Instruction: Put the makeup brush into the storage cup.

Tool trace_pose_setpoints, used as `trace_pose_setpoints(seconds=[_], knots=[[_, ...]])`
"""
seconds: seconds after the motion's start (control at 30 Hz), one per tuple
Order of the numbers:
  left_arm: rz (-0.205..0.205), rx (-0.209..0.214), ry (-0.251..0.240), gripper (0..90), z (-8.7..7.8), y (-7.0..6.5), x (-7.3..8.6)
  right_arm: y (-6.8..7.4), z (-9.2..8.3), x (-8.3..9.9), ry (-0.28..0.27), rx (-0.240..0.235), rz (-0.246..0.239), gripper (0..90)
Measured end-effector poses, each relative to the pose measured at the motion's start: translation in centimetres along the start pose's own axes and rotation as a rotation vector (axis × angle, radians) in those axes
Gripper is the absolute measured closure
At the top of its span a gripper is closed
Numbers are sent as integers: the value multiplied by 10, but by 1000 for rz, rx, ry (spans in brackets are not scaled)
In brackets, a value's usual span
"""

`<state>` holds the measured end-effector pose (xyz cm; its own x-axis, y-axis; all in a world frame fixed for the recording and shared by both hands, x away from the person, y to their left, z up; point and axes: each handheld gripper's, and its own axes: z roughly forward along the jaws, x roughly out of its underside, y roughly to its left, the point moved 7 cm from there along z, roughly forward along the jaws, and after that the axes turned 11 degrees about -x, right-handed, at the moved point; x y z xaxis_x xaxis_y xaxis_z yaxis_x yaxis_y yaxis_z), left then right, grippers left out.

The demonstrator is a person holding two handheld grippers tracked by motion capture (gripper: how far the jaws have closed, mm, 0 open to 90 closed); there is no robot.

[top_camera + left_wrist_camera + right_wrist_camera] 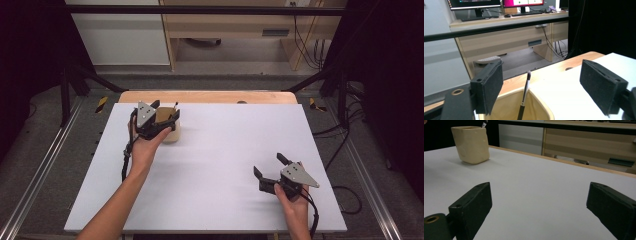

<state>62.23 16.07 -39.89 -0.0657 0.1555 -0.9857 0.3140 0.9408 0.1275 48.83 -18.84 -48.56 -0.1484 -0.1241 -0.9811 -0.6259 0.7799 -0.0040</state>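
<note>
Hovering just above the cream cup (169, 131) near the far left part of the white table (215, 165): the left gripper (165, 111), jaws standing wide apart and clamping nothing. Leaning inside that cup, a thin black brush (525, 96), its tip poking up past the rim and rising into the gap between the two pads without touching either, as seen in the left gripper view. Sitting directly below and between those jaws, the cup's rim (541, 105).

Resting well apart, near the front right part of the table, the right gripper (270, 167), likewise gaping open and holding nothing, pointing across the bare surface toward the cup (471, 144), which is standing upright far off at the upper left of the right gripper view.

Lying between the two grippers, nothing but plain white tabletop. Running just behind the cup, the table's wooden far edge (210, 96), with a black frame bar (486, 29) crossing beyond it and a desk with monitors (496, 3) farther back. Spreading right and forward of the cup, plenty of open surface.
</note>
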Motion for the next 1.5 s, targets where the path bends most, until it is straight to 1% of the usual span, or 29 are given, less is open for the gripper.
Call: trace_pose_setpoints(seconds=[0.1, 0.13, 0.17, 0.2, 0.23, 0.33, 0.4, 0.47, 0.57, 0.67, 0.77, 0.87, 1.0, 1.13, 1.17, 1.2, 1.3, 1.33, 1.37, 1.43, 1.5], knots=[[35, 11, -14, 142, -2, -5, -2, 0, 0, 0, 2, -1, 1, 66], [57, 9, -28, 138, -3, -5, -4, 0, 1, 0, 2, -1, 0, 66], [63, 11, -30, 130, -3, -7, -4, 1, 1, 0, 1, -1, 1, 66], [56, 20, -18, 119, -4, -9, -4, 1, 1, 0, 1, -2, 1, 66], [60, 22, -16, 110, -5, -11, -4, 1, 1, 0, 1, -2, -1, 66], [84, 31, -8, 88, -7, -15, -3, 1, 1, 0, 1, -1, 1, 66], [83, 43, -8, 80, -8, -19, -3, 1, 1, 0, 2, -2, -1, 66], [99, 45, -1, 71, -9, -22, -3, 1, 1, 0, 3, -2, -1, 66], [107, 54, 0, 58, -12, -27, -4, 1, 1, 1, 3, -1, -1, 65], [94, 64, 9, 51, -14, -31, -4, 1, 1, 1, 8, 1, -4, 65], [101, 74, 5, 45, -18, -35, -6, 2, 1, 1, 9, 0, -5, 65], [95, 83, 7, 41, -20, -40, -7, 1, 1, 1, 8, 1, -5, 63], [87, 91, 27, 41, -21, -46, -5, 1, 1, 1, 6, 1, -2, 60], [90, 99, 36, 41, -23, -53, -4, 0, 1, 1, 4, 5, -2, 57], [95, 98, 26, 40, -23, -55, -5, 0, 1, 1, 6, 5, -1, 57], [89, 105, 35, 38, -24, -58, -4, 0, 1, 1, 8, 5, -3, 57], [109, 116, 41, 18, -26, -65, -2, 0, 1, 1, 7, 6, -5, 57], [107, 123, 43, 18, -27, -67, -1, 0, 1, 1, 6, 6, -5, 57], [116, 125, 37, 18, -27, -69, -1, 0, 0, 0, 5, 7, -3, 57], [125, 134, 42, 18, -29, -73, 1, -1, 0, 0, 5, 8, -4, 56], [124, 149, 44, 19, -30, -77, 3, -1, 0, 0, 4, 8, -5, 55]])
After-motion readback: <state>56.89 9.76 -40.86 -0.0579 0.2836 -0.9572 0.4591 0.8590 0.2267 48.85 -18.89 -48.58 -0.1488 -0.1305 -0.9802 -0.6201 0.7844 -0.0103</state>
